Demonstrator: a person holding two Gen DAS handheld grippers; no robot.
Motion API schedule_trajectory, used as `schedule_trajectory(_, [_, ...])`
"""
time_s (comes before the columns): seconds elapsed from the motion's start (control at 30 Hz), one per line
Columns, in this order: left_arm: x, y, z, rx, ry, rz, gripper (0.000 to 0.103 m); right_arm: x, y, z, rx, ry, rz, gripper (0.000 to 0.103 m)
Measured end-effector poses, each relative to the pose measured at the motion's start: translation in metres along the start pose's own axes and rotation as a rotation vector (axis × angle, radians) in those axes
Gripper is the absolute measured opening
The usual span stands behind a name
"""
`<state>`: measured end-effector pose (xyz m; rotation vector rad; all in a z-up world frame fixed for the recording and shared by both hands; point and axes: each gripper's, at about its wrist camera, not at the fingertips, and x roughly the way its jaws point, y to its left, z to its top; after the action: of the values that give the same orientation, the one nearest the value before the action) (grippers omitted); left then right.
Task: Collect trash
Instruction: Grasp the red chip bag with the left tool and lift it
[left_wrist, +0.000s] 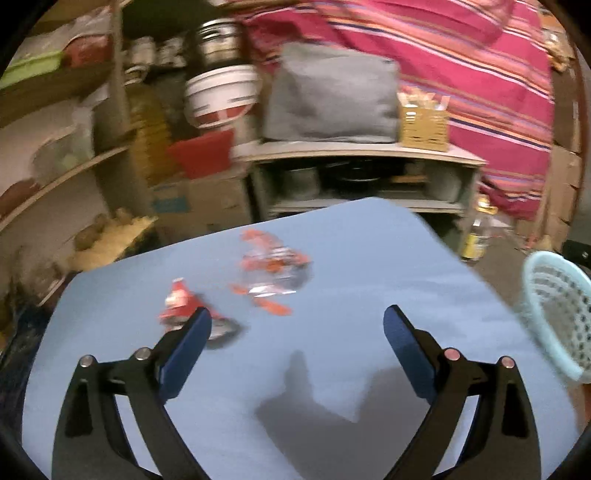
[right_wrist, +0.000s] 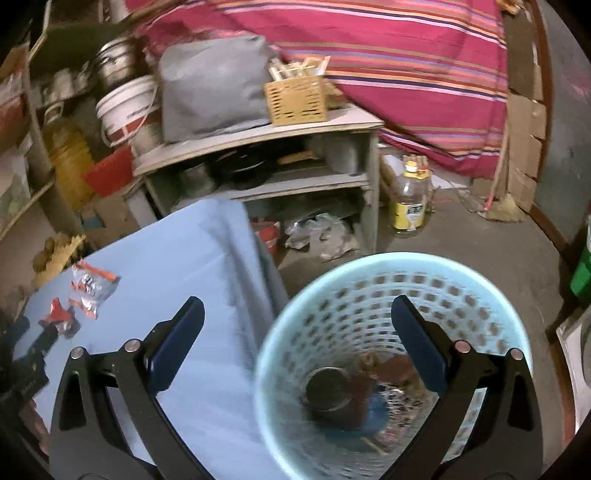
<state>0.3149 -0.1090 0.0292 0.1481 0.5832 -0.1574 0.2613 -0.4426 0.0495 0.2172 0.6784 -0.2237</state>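
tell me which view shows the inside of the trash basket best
The right wrist view: it looks down into the light blue basket, showing its perforated wall and trash already at the bottom, including a round can. The left wrist view catches only a blurred piece of its rim at the right edge, nothing inside.

Looks like a cluttered home storeroom or pantry corner. Open wooden shelves (left_wrist: 55, 177) crowded with jars and tins, a white plastic bucket (left_wrist: 221, 96), a worn grey cupboard (right_wrist: 266, 162) holding pots, a cooking-oil bottle (right_wrist: 410, 199) on bare concrete floor (right_wrist: 480, 251), cardboard boxes (right_wrist: 524, 147), a striped red cloth (right_wrist: 399, 51) draped behind.
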Motion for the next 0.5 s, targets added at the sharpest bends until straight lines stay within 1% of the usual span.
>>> schedule_trajectory(0.07, [0.012, 0.028, -0.003, -0.047, 0.023, 0.024, 0.093, 0.011, 0.018, -0.003, -0.025, 0.016, 0.006, 0.099])
schedule_trajectory(0.17, [0.031, 0.057, -0.003, -0.104, 0.059, 0.054, 0.093, 0.025, 0.039, -0.006, -0.052, 0.040, 0.012, 0.099])
schedule_trajectory(0.3, [0.056, 0.097, 0.001, -0.190, 0.118, 0.072, 0.093, 0.044, 0.065, -0.010, -0.102, 0.067, 0.011, 0.098])
schedule_trajectory(0.43, [0.068, 0.122, 0.007, -0.251, 0.133, 0.067, 0.093, 0.055, 0.082, -0.013, -0.149, 0.079, 0.000, 0.098])
schedule_trajectory(0.5, [0.075, 0.127, 0.007, -0.268, 0.155, 0.053, 0.092, 0.060, 0.086, -0.012, -0.154, 0.079, -0.004, 0.098])
